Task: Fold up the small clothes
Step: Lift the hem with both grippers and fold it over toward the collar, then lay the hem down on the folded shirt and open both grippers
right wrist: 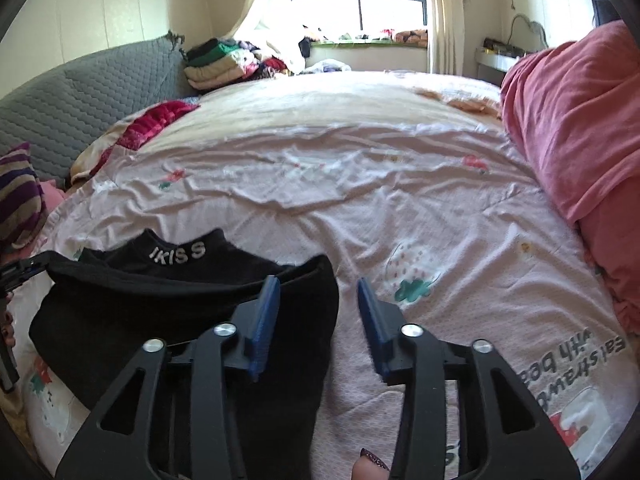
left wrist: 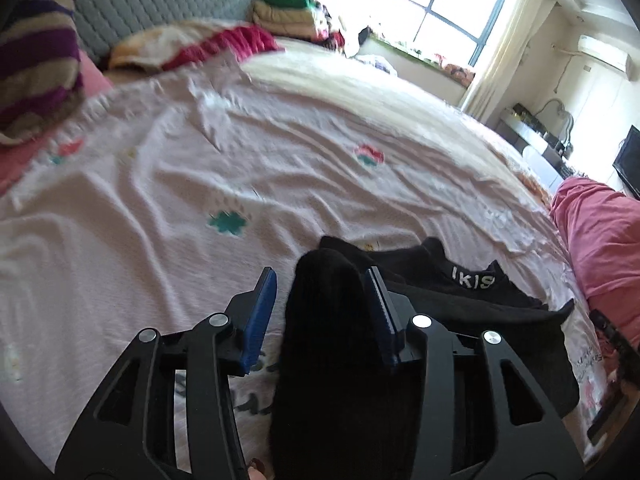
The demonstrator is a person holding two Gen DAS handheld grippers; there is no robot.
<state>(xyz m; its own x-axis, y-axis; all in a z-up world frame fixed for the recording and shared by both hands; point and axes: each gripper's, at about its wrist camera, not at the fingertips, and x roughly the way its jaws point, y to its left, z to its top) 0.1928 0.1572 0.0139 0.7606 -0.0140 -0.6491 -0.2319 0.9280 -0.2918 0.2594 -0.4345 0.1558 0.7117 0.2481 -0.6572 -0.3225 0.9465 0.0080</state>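
A small black garment [left wrist: 460,304] with white "IKISS" lettering on its collar lies on the pale pink bedsheet [left wrist: 160,184]. In the left wrist view my left gripper [left wrist: 324,280] is open, and a raised fold of the black cloth stands between its blue pads, touching the right one. In the right wrist view the same garment [right wrist: 168,300] lies at lower left. My right gripper [right wrist: 316,288] is open over its right corner; the cloth lies under the left pad [right wrist: 266,320]. The left gripper [right wrist: 16,272] shows at the far left edge.
A pink folded blanket [right wrist: 572,120] lies along the right of the bed. A striped pillow [left wrist: 36,56] and a grey quilted headboard [right wrist: 80,96] are on the left. A pile of folded clothes [right wrist: 224,60] sits at the far end by the window.
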